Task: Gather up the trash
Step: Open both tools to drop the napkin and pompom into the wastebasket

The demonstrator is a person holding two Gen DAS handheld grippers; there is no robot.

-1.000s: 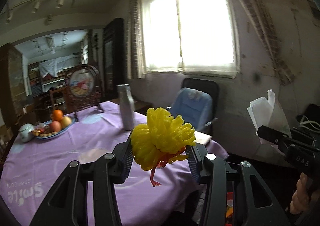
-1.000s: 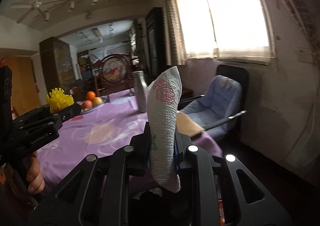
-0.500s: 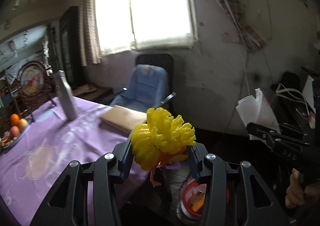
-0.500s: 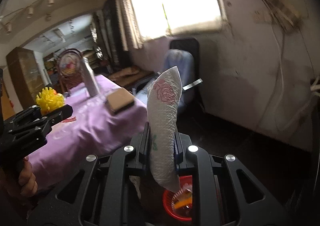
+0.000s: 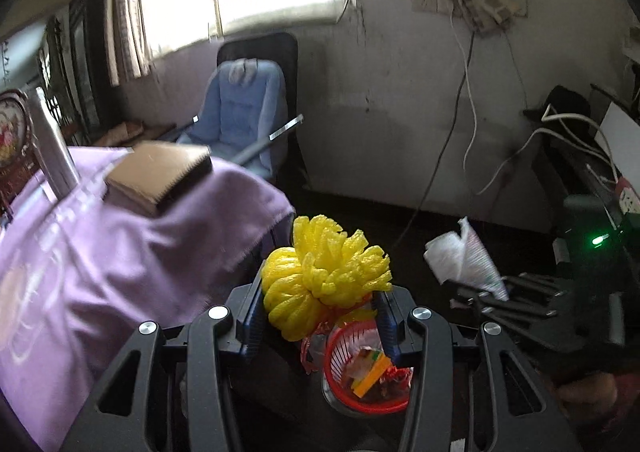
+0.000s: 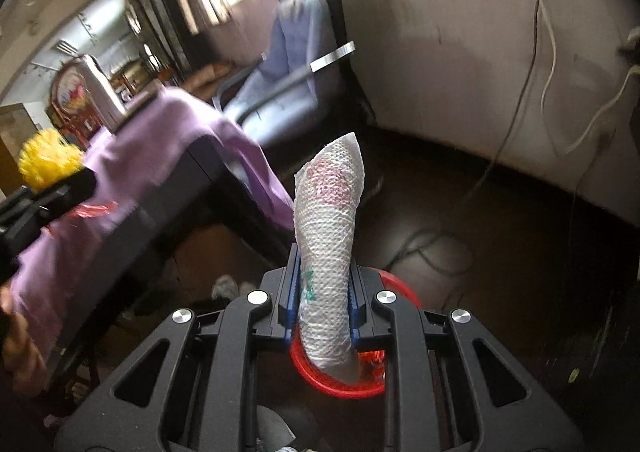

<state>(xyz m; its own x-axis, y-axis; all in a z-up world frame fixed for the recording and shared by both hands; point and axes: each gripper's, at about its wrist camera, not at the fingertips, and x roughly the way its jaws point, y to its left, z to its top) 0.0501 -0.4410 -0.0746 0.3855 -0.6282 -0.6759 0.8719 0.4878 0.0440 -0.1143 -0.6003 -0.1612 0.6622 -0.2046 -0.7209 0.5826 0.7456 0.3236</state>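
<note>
My left gripper (image 5: 320,312) is shut on a yellow foam fruit net (image 5: 320,276) with a red strip hanging under it. Below it on the dark floor stands a small red mesh waste basket (image 5: 366,372) holding wrappers. My right gripper (image 6: 324,300) is shut on a rolled white paper towel (image 6: 330,244) with a pink flower print, directly above the same red waste basket (image 6: 340,384). In the left wrist view the right gripper (image 5: 480,292) and its paper towel (image 5: 464,256) hang at the right. In the right wrist view the left gripper (image 6: 60,188) with the yellow net (image 6: 48,162) shows at the left.
A table under a purple cloth (image 5: 100,252) fills the left, with a cardboard box (image 5: 160,172) and a steel bottle (image 5: 54,150) on it. A blue-cushioned chair (image 5: 244,120) stands by the wall. Cables (image 5: 460,124) trail down the wall onto the floor.
Both grippers swung right off the table and dipped toward the floor, each keeping its piece of trash. The red basket came into view beneath them.
</note>
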